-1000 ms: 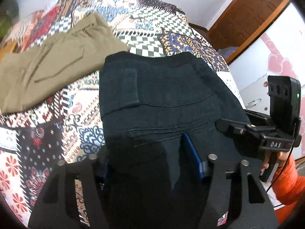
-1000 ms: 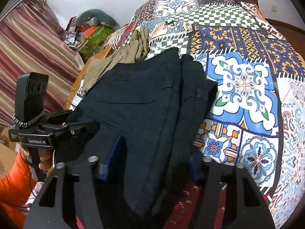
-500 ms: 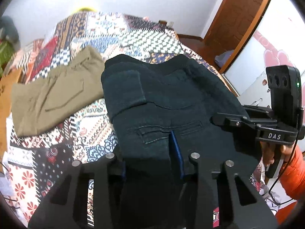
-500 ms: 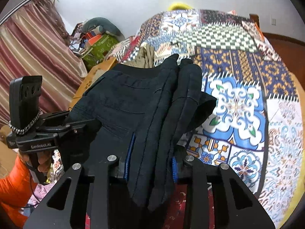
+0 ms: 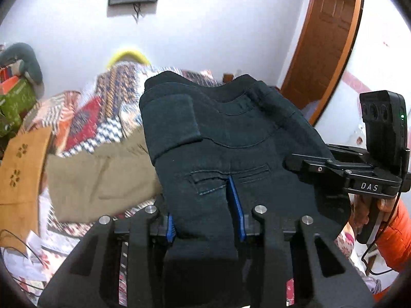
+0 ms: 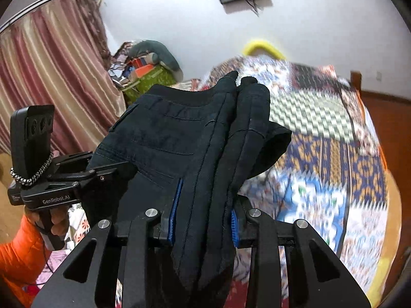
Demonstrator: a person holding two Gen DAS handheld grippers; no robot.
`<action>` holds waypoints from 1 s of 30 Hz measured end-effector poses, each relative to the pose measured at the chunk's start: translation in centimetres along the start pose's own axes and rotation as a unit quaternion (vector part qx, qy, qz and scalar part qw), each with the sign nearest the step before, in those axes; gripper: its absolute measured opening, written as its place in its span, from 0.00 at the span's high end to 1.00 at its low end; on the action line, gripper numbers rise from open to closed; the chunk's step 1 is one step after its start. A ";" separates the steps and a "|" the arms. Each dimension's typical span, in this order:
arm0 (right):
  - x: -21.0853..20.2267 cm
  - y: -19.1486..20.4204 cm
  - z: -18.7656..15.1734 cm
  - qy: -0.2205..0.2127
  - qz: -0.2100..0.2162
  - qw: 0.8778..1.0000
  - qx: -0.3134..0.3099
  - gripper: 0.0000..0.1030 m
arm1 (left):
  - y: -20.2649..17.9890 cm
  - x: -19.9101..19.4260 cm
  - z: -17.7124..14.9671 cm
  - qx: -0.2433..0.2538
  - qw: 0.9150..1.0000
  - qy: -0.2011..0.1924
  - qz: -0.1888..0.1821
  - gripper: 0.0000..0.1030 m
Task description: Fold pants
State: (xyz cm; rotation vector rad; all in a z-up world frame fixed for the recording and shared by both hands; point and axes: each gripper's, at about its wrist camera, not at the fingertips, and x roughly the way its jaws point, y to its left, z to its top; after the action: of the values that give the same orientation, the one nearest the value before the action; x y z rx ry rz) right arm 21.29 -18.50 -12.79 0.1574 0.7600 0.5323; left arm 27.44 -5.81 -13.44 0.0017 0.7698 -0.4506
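Note:
The folded black pants point(image 5: 226, 138) hang lifted above the patchwork bed point(image 5: 102, 110). My left gripper point(image 5: 204, 205) is shut on the near left edge of the pants, blue pads pressed into the cloth. My right gripper point(image 6: 203, 205) is shut on the near right edge of the black pants point(image 6: 185, 138), where several layers bunch between the pads. The right gripper also shows at the right in the left wrist view point(image 5: 334, 166), and the left gripper at the left in the right wrist view point(image 6: 84, 172).
Khaki pants point(image 5: 102, 174) lie flat on the bed to the left, under the raised black pants. A brown headboard or board point(image 5: 23, 169) stands at the far left. Curtain point(image 6: 51, 82) and cluttered boxes point(image 6: 146, 77) are beyond the bed; a wooden door point(image 5: 326, 38) is at right.
Both grippers closed on the near edge of the black pants and raised it off the bed; the cameras tilted up toward the wall.

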 end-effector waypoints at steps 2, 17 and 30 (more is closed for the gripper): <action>0.4 0.9 1.4 -0.010 0.000 1.000 -0.018 0.72 | 0.9 -0.5 0.9 -0.003 1.000 -0.013 0.007 0.66; 8.6 5.1 9.2 -0.040 0.038 0.997 -0.061 0.72 | 11.5 -1.4 5.1 -0.033 0.996 -0.065 0.059 0.66; 20.0 3.8 10.0 0.026 0.044 0.998 -0.037 0.72 | 21.5 6.7 3.7 -0.097 0.994 -0.010 0.052 0.66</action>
State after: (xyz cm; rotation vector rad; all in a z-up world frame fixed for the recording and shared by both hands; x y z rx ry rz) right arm 38.69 -4.42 -16.62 0.1091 0.7865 0.6494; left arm 42.65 10.36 -18.72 -0.1426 0.7868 -0.2747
